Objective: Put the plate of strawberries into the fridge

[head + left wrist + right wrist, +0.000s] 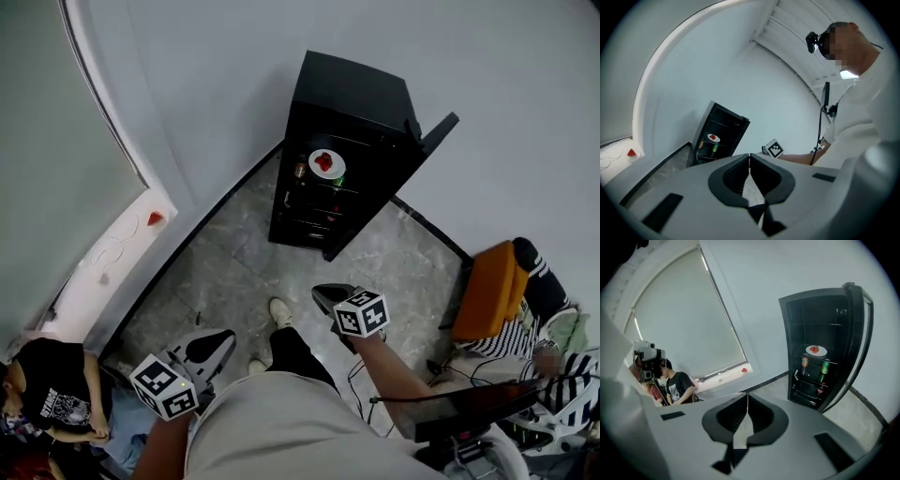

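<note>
A small black fridge (337,159) stands open against the wall, its door (437,131) swung to the right. The white plate of strawberries (326,164) rests on its upper shelf, also seen as the plate (713,138) in the left gripper view and the plate (816,350) in the right gripper view. Both grippers hang low by the person's legs, well back from the fridge. My left gripper (216,343) is shut and holds nothing; its tips (749,155) meet. My right gripper (328,296) is likewise shut and holds nothing, jaws together (747,395).
Cans and bottles (825,367) stand on the shelves below the plate. A white window sill (131,239) with a small red thing (155,218) runs along the left wall. A person in a black shirt (56,398) sits at lower left; an orange chair (492,291) stands at right.
</note>
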Motion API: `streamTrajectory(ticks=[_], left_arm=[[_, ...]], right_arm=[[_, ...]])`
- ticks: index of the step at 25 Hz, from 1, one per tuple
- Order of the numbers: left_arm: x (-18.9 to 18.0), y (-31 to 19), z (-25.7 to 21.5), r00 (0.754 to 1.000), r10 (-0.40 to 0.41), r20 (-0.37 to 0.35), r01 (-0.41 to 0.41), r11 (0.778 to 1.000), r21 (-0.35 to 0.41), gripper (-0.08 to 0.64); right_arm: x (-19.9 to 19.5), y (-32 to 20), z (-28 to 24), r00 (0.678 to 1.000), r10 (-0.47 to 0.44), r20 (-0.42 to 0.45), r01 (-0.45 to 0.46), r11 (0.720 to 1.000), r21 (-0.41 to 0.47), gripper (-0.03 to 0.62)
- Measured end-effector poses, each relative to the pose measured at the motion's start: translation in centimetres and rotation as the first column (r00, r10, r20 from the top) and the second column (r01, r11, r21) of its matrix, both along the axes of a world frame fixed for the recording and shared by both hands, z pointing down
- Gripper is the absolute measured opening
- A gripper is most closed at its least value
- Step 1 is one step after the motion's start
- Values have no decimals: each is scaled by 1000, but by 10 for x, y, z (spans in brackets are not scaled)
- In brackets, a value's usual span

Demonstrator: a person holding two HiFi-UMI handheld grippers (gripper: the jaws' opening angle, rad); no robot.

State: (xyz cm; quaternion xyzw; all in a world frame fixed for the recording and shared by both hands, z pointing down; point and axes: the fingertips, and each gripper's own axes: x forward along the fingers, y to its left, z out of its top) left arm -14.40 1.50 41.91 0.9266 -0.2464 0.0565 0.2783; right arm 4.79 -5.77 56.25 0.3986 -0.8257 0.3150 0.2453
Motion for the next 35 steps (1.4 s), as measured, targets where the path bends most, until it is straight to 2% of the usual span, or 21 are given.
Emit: streamTrajectory(ticks=[5, 12, 20, 28, 35], left_arm=[[1, 26, 3, 1000, 20, -22, -20, 1000, 3, 18], [-1, 53, 3, 994, 96, -43, -95, 995, 16, 18], [11, 63, -3, 991, 119, -54, -118, 993, 17, 18], [12, 67, 2, 992, 122, -28, -122, 993, 8, 18], [17, 70, 6, 991, 132, -26, -132, 991, 0, 18]], right_arm=[[-22, 57, -29, 999, -33, 39, 32, 999, 28, 20], [-53, 116, -67, 996, -58, 64, 52, 995, 86, 18], [-76, 137, -97, 987, -137, 83, 126, 983, 135, 17], [-92, 146, -108, 978, -196, 71, 181, 968, 173, 15], [-91, 150, -110, 977, -203, 63, 189, 965, 183, 15]])
